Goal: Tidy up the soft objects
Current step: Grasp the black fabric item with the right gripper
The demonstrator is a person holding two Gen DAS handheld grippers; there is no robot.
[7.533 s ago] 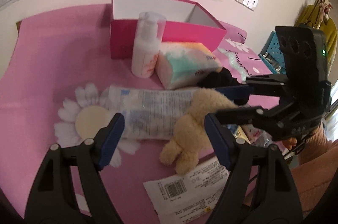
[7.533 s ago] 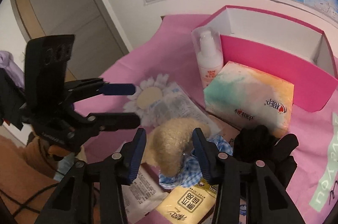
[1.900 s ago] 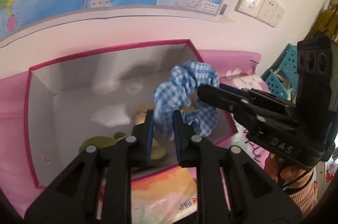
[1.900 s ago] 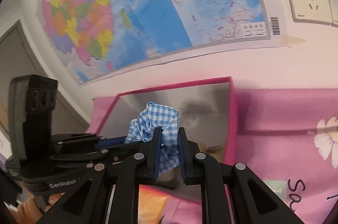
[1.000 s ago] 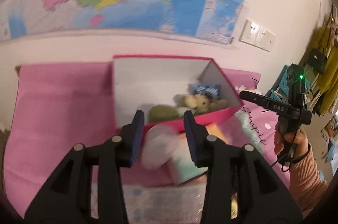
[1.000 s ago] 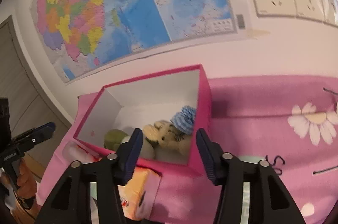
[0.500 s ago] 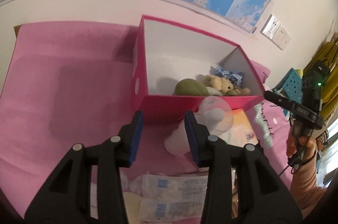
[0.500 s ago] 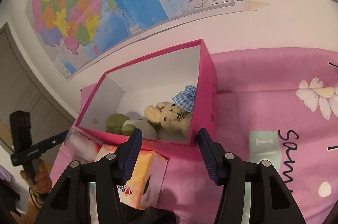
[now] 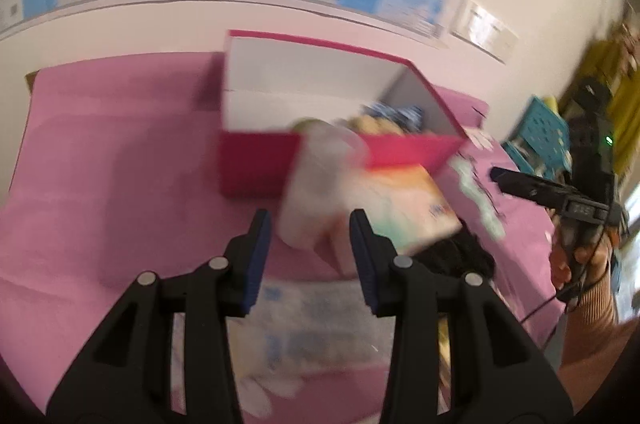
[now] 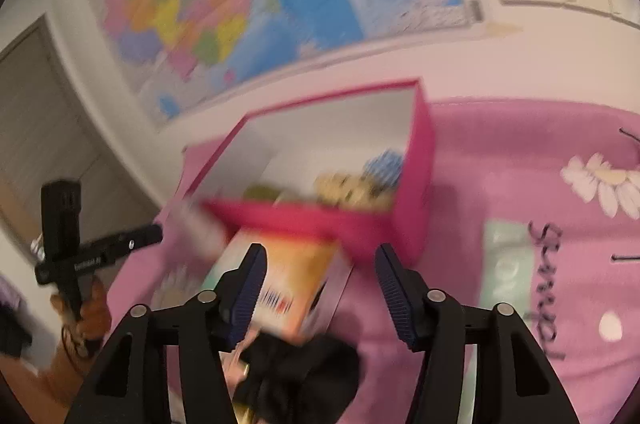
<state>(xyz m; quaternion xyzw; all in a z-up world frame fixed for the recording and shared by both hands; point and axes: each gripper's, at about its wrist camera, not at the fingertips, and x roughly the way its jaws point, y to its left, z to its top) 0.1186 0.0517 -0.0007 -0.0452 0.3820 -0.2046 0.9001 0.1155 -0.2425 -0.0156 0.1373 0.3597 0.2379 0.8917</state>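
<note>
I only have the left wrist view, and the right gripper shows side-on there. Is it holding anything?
Observer: No. In the right wrist view the right gripper holds nothing, and its jaws are opening.
Operator: What lies closest in front of it?
Observer: A black fabric bundle, low between its fingers, just nearer than the tissue pack.
Operator: Anything on the cloth to the right of the box?
Observer: Only a white daisy print on the pink cloth, past the right wall of the box.
</note>
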